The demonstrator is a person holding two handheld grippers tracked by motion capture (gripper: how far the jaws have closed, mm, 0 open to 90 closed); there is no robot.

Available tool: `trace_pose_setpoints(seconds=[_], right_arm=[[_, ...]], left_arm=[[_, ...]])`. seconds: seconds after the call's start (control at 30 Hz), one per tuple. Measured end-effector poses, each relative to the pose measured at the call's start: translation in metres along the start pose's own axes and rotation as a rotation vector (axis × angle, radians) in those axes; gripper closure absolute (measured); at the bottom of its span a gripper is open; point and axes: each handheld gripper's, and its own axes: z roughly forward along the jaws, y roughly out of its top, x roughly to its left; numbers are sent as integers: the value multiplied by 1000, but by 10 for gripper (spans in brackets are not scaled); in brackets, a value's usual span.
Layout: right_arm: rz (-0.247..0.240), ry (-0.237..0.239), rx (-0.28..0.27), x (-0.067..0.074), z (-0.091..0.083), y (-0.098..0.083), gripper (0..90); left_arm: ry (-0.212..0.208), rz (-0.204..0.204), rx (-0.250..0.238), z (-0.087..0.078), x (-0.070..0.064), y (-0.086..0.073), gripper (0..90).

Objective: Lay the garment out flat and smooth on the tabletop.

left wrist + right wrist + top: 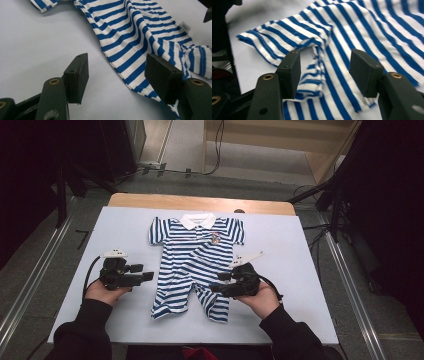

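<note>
1. I see the striped romper (195, 262) lying flat in the middle of the white surface (310, 270), blue and white bands running across it, its white collar (198, 221) at the far end and its two legs pointing toward the near edge.
2. Its short sleeves spread left and right at the far end; a small badge (215, 239) sits on the chest, right of the placket.
3. The right leg of the garment is rumpled near its hem, with a fold of cloth turned over on itself (317, 50).
4. My right gripper (220, 283) hovers at the right leg of the romper, over the cloth. Its fingers (290, 72) stand apart, with the striped fabric lying below and between them, not pressed by either pad.
5. My left gripper (149, 275) sits just left of the garment's left leg, over bare surface. Its fingers (77, 75) are wide apart with nothing between them; the romper's edge runs under the right-hand finger in the left gripper view.
6. Beyond the white sheet, a strip of wooden tabletop (200, 201) shows at the far edge.
</note>
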Motion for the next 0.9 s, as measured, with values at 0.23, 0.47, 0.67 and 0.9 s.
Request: trace_pose_setpoints(seconds=[0.23,0.47,0.67,0.9], right_arm=[[62,-62,-13,-19,-6,-11,394],[110,-105,1,-31,-6,-24,394],[122,-126,14,-31,0,-28,394],[120,-172,69,-32,17,-36,406]], left_arm=[[-1,3,17,13,3,5,368],[-8,5,38,27,6,10,369],[-14,-1,45,35,9,13,376],[-3,1,55,44,12,12,383]])
